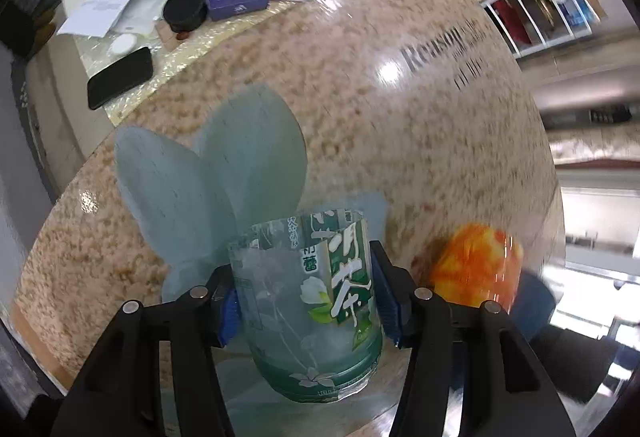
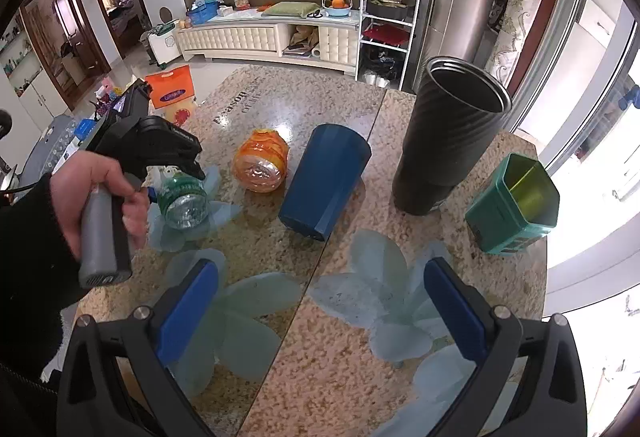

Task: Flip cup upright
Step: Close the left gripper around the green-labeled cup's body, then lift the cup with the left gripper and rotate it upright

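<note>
1. L gripper (image 1: 308, 301) blue pads clamped on green tea cup (image 1: 316, 309), which is tilted, base toward cam, low over table (image 1: 360, 97).
2. R gripper (image 2: 320, 313) spread wide, holding nothing.
3. Flip looks mid-way; orange cup (image 2: 262, 165) and blue cup (image 2: 324, 181) lie sideways, undone.

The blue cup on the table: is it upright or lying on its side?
On its side. The blue cup lies along the table, flat base facing the right wrist camera.

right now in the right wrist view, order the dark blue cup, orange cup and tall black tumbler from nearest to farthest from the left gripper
1. orange cup: lying on its side just right of the left gripper, which grips the green cup.
2. dark blue cup: also lying down, further right, mid-table.
3. tall black tumbler: upright, far right.
</note>
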The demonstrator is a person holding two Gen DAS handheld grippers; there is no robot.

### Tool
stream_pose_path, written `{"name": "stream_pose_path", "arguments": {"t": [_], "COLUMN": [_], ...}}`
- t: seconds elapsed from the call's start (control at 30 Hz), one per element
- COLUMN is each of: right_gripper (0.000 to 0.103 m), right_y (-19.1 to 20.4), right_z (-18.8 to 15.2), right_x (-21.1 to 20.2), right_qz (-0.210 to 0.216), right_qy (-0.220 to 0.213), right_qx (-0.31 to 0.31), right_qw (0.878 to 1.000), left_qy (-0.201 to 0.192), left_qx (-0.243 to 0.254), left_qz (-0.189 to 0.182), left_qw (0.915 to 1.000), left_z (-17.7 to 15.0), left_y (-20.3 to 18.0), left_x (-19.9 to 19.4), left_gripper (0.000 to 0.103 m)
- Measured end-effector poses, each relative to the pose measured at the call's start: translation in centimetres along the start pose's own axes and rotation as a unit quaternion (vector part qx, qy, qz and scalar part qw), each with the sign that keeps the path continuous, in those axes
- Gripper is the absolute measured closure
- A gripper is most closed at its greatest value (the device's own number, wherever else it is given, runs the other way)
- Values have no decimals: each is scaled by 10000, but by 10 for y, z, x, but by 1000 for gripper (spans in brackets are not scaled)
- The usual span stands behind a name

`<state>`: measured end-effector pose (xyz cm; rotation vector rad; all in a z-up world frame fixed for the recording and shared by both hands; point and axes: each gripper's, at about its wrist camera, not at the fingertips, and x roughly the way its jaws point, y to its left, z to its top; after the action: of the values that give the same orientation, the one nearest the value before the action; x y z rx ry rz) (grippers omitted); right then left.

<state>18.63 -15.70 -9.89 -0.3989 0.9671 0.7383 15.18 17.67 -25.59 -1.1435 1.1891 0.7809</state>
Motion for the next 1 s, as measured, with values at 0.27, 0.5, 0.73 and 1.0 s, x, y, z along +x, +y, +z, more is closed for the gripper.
{"name": "stream_pose_path", "arguments": {"t": [0.27, 0.5, 0.73, 1.0], "right_gripper": [0, 0, 0, 0], "right_y": [3, -5, -21, -36], "right_z": [-9, -22, -53, -109], "right_x": [-4, -19, -38, -76], "right_qz": [-48, -177, -233, -411], "right_qy": [4, -106, -157, -141], "right_qx": [203, 426, 741, 1122], "right_qw": [9998, 9989, 9969, 9927], "left_qy": [271, 506, 500, 667], "left_qx": [770, 1542, 2490, 3241], "left_qz": [-72, -71, -48, -173], "left_qw": [9966, 9867, 9672, 9435], "left_z": [-29, -72, -141, -232], "left_y": [-8, -13, -24, -25], "left_x": [-3, -13, -23, -20], "left_gripper": [45, 45, 45, 45]}}
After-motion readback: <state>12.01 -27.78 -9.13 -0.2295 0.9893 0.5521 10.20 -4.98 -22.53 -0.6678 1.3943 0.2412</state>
